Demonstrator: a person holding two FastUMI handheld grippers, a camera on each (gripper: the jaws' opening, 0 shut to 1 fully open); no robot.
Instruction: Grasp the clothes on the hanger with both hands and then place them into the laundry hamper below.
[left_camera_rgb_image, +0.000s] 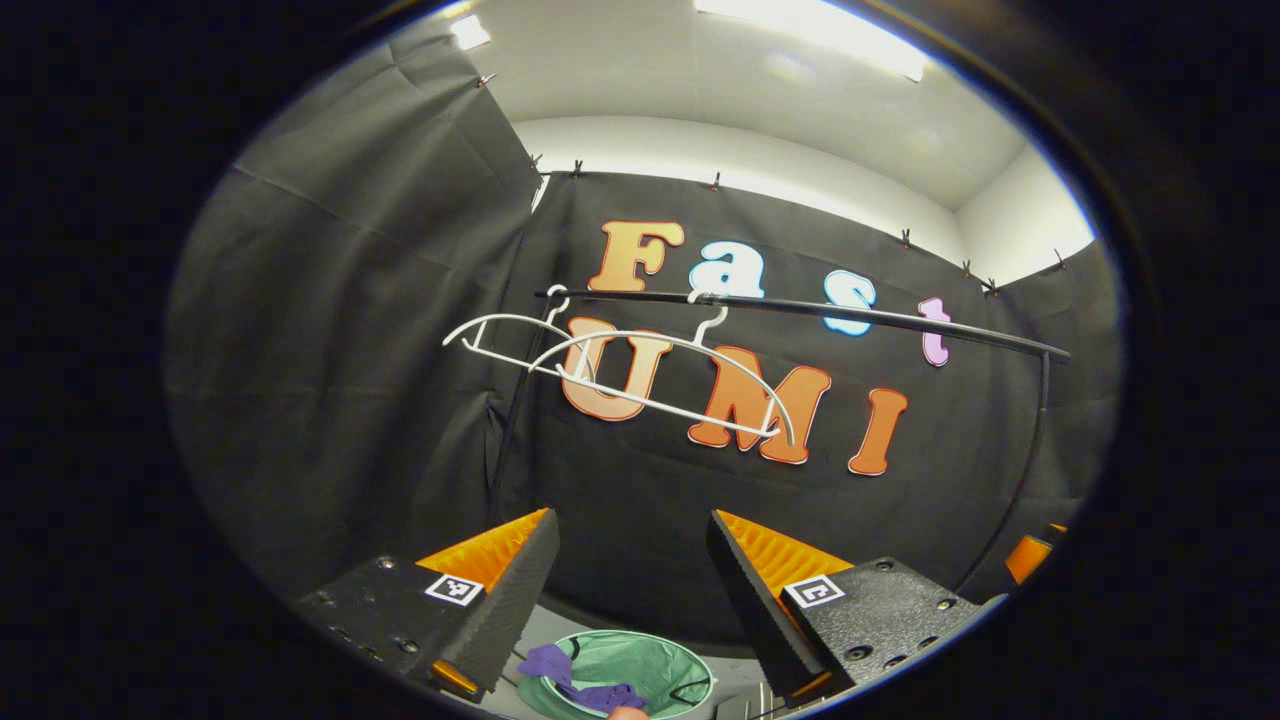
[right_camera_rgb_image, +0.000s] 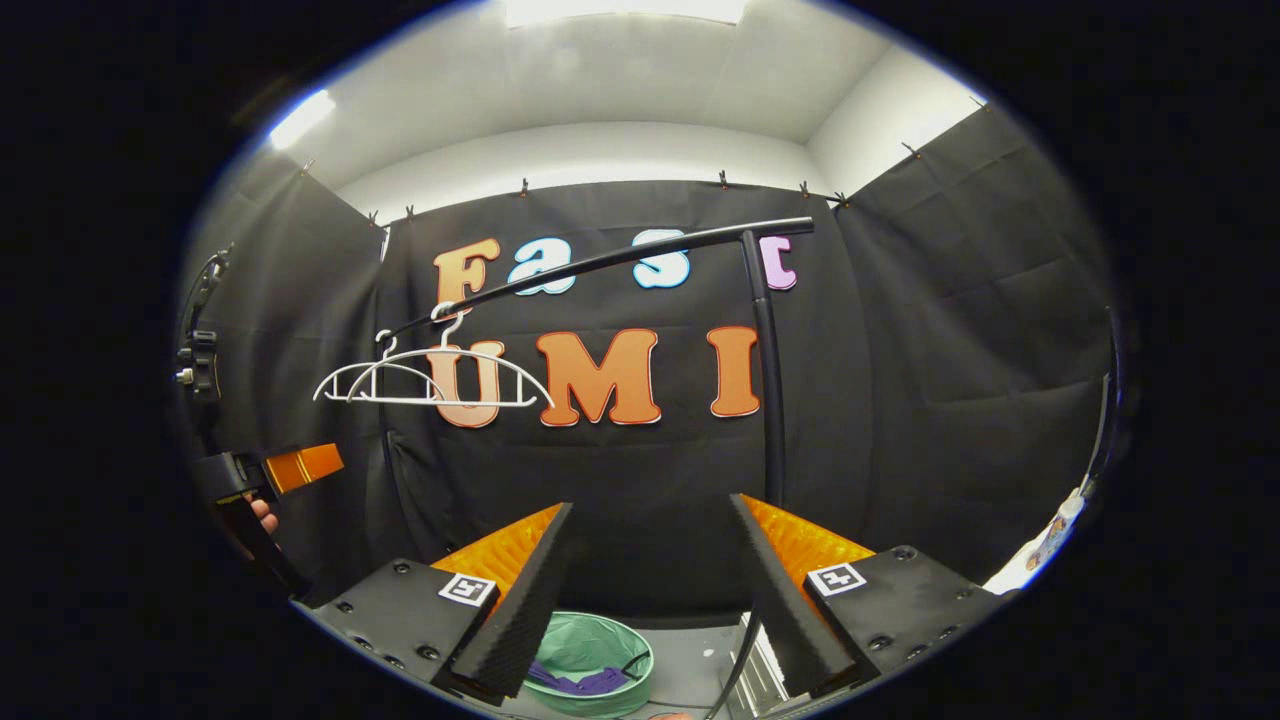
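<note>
Two bare white hangers (left_camera_rgb_image: 640, 375) hang from the black rail (left_camera_rgb_image: 860, 315), with no garment on them; the right gripper view has the same hangers (right_camera_rgb_image: 430, 385) at left. Down on the floor stands the green hamper (left_camera_rgb_image: 660, 660), with purple clothes (left_camera_rgb_image: 570, 680) lying inside it and over its rim. The same hamper (right_camera_rgb_image: 590, 650) and purple clothes (right_camera_rgb_image: 585, 682) sit low in the right gripper view. My left gripper (left_camera_rgb_image: 630, 600) is open and empty, held above the hamper. My right gripper (right_camera_rgb_image: 650, 590) is likewise open and empty. The left gripper (right_camera_rgb_image: 270, 470) also appears at the far left, held by a hand.
The rail's black upright post (right_camera_rgb_image: 768, 400) stands just right of centre, running down to a base beside the hamper. Another rack leg (left_camera_rgb_image: 1020, 480) curves down at the right. Black cloth walls enclose the booth on three sides.
</note>
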